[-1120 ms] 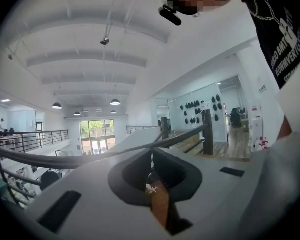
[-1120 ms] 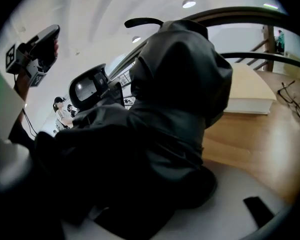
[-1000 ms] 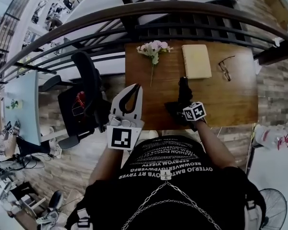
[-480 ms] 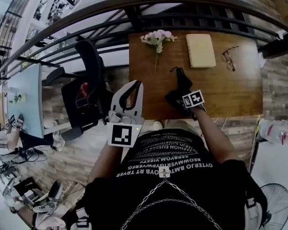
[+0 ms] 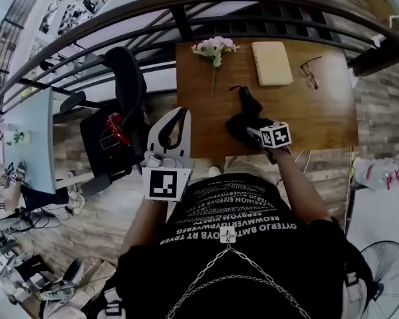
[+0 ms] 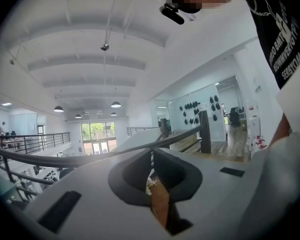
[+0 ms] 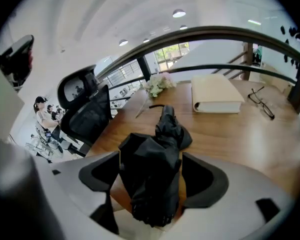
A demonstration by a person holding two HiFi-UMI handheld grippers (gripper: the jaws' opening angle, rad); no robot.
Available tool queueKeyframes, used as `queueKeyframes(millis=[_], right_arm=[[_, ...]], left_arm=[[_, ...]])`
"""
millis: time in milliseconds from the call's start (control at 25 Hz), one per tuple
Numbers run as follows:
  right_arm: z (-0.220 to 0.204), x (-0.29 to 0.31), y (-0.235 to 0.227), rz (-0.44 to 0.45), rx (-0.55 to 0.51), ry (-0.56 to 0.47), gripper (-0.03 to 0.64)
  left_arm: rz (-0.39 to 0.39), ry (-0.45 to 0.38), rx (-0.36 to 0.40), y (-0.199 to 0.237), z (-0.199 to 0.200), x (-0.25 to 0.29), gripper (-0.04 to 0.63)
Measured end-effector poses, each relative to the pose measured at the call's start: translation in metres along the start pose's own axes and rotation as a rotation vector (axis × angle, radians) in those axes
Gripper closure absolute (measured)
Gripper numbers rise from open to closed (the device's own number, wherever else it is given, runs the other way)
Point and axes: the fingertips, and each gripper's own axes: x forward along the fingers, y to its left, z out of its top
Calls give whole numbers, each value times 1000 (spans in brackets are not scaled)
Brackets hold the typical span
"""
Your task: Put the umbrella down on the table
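A folded black umbrella [image 5: 242,111] lies on the brown wooden table [image 5: 319,125], near its front edge, with its strap end toward the flowers. My right gripper [image 5: 245,129] points down over the umbrella's near end. In the right gripper view the umbrella [image 7: 157,169] lies between the white jaws of my right gripper [image 7: 151,156]. The jaws are opening, and a gap shows on the right side. My left gripper [image 5: 181,113] hovers off the table's left front corner. It is shut with nothing in it [image 6: 151,151].
On the table's far side lie a bunch of pale flowers [image 5: 213,47], a cream book [image 5: 271,63] and a pair of glasses [image 5: 309,72]. A dark railing [image 5: 186,25] runs behind the table. A black office chair [image 5: 123,92] stands left of it.
The right gripper has lifted and drawn back a little from the umbrella, which now rests on the table. The left gripper has drifted slightly left.
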Motion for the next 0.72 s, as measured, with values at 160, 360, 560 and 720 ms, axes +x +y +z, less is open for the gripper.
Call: queueKeyframes(millis=[160,360,560,720], right_arm=[[16,-46,16,-25,-68,-143,245],[48,-110,58,-25,-214,-346,335],[86,-176,87,-119,-253,-553,540],[108,-228,112,-163,-297,-681,598]], left_arm=[[18,-47,-29,3,9,-14,560],[13,-107,-40,7,25,-31,560],[14,-124,-4,11,34,-43,560],[4,-146,-51,12,37,-54,560]])
